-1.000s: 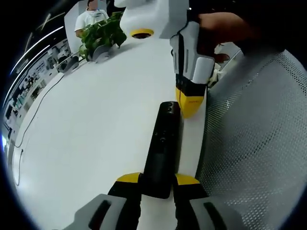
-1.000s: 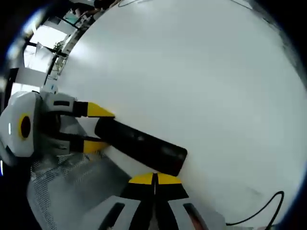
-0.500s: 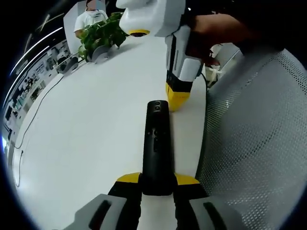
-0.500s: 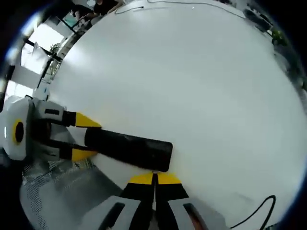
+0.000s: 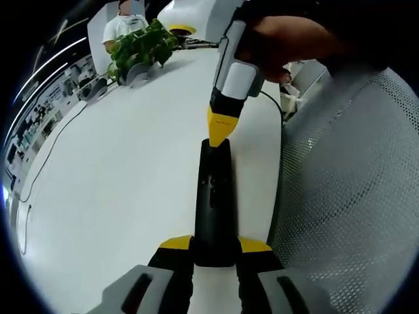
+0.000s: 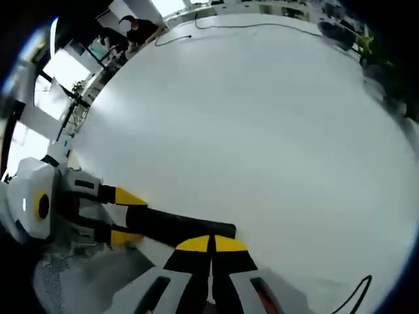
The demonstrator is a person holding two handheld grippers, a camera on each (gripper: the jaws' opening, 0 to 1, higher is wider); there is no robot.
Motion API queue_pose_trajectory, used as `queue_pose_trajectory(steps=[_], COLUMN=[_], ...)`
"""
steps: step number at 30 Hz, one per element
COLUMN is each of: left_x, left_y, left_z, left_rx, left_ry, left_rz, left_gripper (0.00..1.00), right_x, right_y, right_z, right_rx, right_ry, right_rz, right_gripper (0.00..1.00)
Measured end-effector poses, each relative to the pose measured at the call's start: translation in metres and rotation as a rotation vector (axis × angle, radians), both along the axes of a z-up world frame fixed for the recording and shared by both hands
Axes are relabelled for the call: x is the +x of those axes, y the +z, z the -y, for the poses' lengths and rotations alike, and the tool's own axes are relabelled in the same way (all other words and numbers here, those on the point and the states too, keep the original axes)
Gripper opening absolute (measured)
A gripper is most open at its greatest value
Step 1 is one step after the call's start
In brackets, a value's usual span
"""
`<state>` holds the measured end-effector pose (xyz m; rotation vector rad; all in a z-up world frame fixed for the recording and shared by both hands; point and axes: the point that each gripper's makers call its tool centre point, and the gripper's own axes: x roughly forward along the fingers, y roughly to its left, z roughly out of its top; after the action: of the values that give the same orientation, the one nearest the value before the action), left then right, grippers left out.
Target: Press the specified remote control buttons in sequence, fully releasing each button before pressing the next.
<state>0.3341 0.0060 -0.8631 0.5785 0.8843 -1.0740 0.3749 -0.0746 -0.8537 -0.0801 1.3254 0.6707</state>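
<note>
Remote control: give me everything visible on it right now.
The remote control is a long, slim black bar, plastic-looking, with a few small buttons along its upper face. It lies flat on the white table, near the edge beside a mesh chair. The left gripper clamps its near end between yellow-tipped jaws. The right gripper, jaws shut, has its yellow tip at the far end, apparently touching it.

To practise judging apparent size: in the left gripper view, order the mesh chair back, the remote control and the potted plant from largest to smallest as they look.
1. Mesh chair back, by far the largest.
2. Remote control.
3. Potted plant.
The plant stands far down the table, so its small look is partly distance; its true size against the remote is unsure.
</note>
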Motion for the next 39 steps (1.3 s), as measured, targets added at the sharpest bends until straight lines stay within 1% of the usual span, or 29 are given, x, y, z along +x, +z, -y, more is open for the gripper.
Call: queue_pose_trajectory(steps=[2, 10, 18, 24, 28, 33, 36, 39], left_x=[0.0000, 0.0002, 0.0002, -0.0001, -0.0003, -0.0008, -0.0008, -0.0009], left_y=[0.0000, -0.0004, -0.0005, -0.0005, -0.0006, -0.0005, -0.0003, -0.0002], left_z=[0.0001, 0.0000, 0.0003, 0.0005, 0.0003, 0.0002, 0.0000, 0.0001], left_rx=[0.000, 0.000, -0.002, 0.002, 0.003, 0.000, 0.000, -0.001], left_ry=[0.003, 0.005, 0.005, -0.001, 0.000, 0.001, 0.001, 0.001], left_rz=[-0.003, -0.006, -0.011, -0.003, -0.003, -0.001, -0.002, -0.002], left_gripper=[0.24, 0.24, 0.24, 0.25, 0.25, 0.25, 0.25, 0.25], right_x=[0.0008, 0.0024, 0.0030, 0.0012, 0.0012, 0.0007, -0.0026, -0.0030], right_y=[0.0011, -0.0003, -0.0007, 0.0000, 0.0002, 0.0012, 0.0027, 0.0024], right_z=[-0.0005, 0.0009, 0.0006, -0.0002, 0.0000, 0.0008, -0.0031, -0.0038], right_rx=[-0.002, -0.008, -0.007, -0.027, -0.036, -0.018, 0.008, 0.005], right_ry=[0.005, -0.003, -0.025, 0.008, 0.013, -0.004, -0.010, -0.003], right_rz=[0.007, 0.004, -0.020, 0.005, 0.007, -0.004, -0.022, -0.020], right_gripper=[0.00, 0.00, 0.00, 0.00, 0.00, 0.00, 0.00, 0.00])
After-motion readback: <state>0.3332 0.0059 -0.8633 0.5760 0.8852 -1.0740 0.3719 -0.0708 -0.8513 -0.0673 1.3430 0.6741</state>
